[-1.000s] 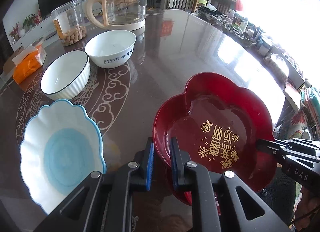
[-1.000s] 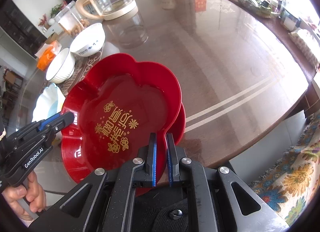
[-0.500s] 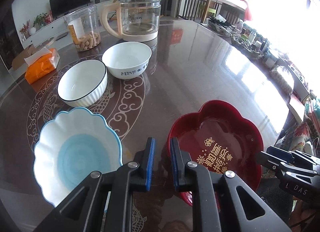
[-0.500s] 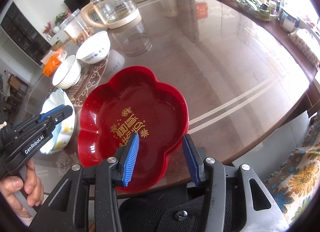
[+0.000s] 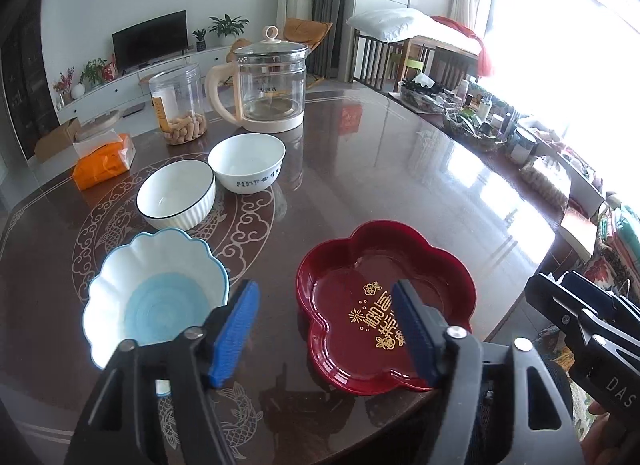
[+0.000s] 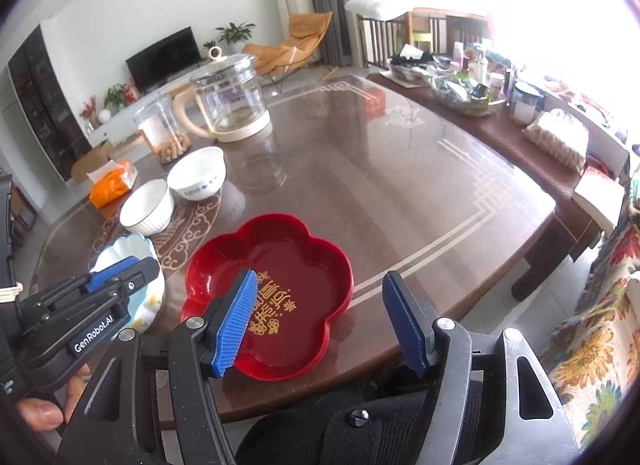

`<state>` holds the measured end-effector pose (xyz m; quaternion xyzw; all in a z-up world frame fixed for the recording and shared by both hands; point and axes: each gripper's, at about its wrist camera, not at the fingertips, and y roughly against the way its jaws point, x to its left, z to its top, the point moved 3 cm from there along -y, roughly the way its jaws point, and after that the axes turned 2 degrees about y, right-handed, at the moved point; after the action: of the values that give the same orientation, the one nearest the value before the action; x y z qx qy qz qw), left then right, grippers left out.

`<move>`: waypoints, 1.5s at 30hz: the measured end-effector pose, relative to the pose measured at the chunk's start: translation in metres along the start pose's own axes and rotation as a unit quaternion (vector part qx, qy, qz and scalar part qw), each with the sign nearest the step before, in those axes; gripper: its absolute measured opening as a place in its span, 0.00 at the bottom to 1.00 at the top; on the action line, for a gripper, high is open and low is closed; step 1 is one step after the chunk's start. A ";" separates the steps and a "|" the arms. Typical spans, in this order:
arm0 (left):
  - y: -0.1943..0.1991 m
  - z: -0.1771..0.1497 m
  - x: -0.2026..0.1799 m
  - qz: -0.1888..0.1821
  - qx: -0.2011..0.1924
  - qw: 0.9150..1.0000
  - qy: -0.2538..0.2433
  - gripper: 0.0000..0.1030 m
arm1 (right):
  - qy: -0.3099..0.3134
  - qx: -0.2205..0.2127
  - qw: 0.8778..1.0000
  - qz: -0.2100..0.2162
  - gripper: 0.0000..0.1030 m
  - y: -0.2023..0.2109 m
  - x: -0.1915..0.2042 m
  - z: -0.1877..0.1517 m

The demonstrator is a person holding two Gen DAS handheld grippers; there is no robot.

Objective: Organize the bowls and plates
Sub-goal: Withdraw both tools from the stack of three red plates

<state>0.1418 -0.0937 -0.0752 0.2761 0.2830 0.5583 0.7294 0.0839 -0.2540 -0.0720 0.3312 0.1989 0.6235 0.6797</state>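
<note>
Red flower-shaped plate [image 5: 386, 305] at rest on the glossy worktop [image 5: 400, 185], close to its near edge. In the left wrist view it lies just ahead of and below the left tool [image 5: 324, 329], mostly to that tool's right-hand side; in the right wrist view the same plate [image 6: 276, 285] lies ahead of and below the right tool [image 6: 320, 317], toward its left finger. A second red rim shows under the near edge, so this is probably a nested pair of plates.

Handling, as judged: the plate looks like light, stiff lacquered plastic, smooth and rather slippery, on an equally slick worktop. It is unlikely to break but apt to slide when nudged. The raised, lobed rim is the sensible place to pinch, one pad inside the wall and one outside, at a lobe nearest the tool.

Tool state: both tools have just been opening and now stand spread wide, with nothing pinched; no pad touches the plate.

Pose: each tool slopes down toward the worktop from the near side, held clear above the plate. The person's hand [image 6: 48, 405] grips the left tool's handle, seen at the lower left of the right wrist view.

To the left tool's left sit a scalloped blue-and-white bowl [image 5: 154, 297], a ribbed white bowl [image 5: 176, 195] and a white bowl with blue script [image 5: 247, 163], all ceramic-looking, heavier and breakable.
</note>
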 end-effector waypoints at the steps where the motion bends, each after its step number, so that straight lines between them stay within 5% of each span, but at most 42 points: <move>1: 0.006 -0.001 -0.001 0.015 -0.020 1.000 -0.001 0.90 | -0.002 -0.006 1.000 -0.003 0.67 0.003 -0.001 -0.002; 14: 0.010 -0.001 0.002 0.047 -0.021 0.998 -0.024 0.90 | -0.012 0.018 1.000 0.003 0.67 -0.004 -0.003 -0.027; 22: 0.007 -0.002 0.022 0.008 0.007 1.000 0.013 0.90 | 0.025 0.048 0.998 0.022 0.67 -0.014 0.018 -0.049; 45: 0.015 -0.016 0.038 -0.051 0.017 0.999 -0.002 0.90 | 0.023 0.069 0.997 0.033 0.67 -0.021 0.028 -0.059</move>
<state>0.1287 -0.0524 -0.0798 0.2747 0.3044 0.5151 0.7527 0.0630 -0.2149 -0.1240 0.3698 0.2460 0.6377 0.6293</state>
